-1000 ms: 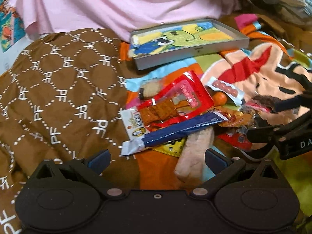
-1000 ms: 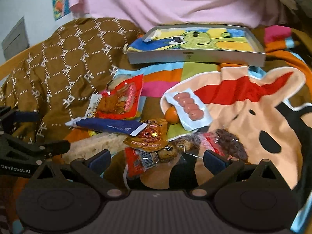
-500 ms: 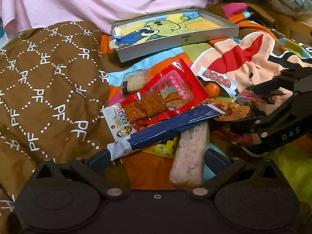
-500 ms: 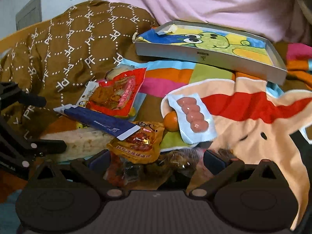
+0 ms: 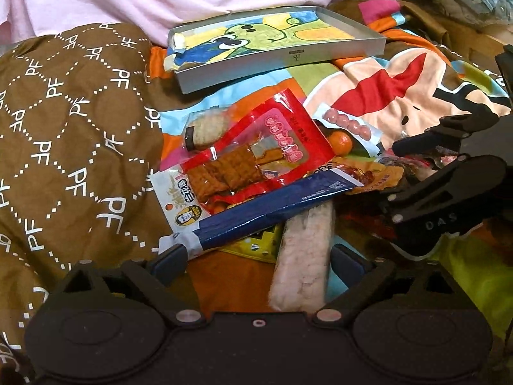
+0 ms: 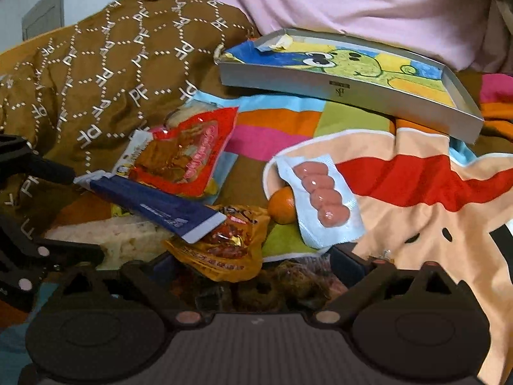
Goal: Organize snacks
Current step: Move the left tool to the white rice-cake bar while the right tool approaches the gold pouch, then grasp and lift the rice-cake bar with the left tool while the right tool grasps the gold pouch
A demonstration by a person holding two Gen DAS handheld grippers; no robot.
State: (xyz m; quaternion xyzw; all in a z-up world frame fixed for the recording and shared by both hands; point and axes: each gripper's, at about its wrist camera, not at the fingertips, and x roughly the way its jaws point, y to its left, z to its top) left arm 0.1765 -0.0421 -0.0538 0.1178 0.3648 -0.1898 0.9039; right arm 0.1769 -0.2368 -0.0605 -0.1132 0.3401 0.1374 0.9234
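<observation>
Left gripper [image 5: 256,256]: low over the near side of the snack pile; its fingers [image 5: 168,258] are spread and have just been closing a little. The rice bar [image 5: 303,256] and the end of the blue pack [image 5: 256,215] lie between them, not pinched.
Right gripper [image 6: 253,268]: fingers spread, also just closing a little; dark snack packs [image 6: 288,280] and the edge of the yellow pack [image 6: 224,247] lie between them, not pressed.
Snacks: piled in the middle of the bed, on the colourful blanket [image 6: 416,224].
Red pack [image 5: 256,157]: on top of the pile, partly under the blue pack.
Sausage pack [image 6: 320,195]: lies on the blanket, touching the orange [image 6: 282,205].
Tray [image 5: 288,54]: toward the far edge of the bed, empty of snacks, with a cartoon picture inside.
Brown quilt [image 5: 64,128]: on the left side of the bed, beside the pile.
Pink cloth [image 6: 320,0]: behind the tray.
</observation>
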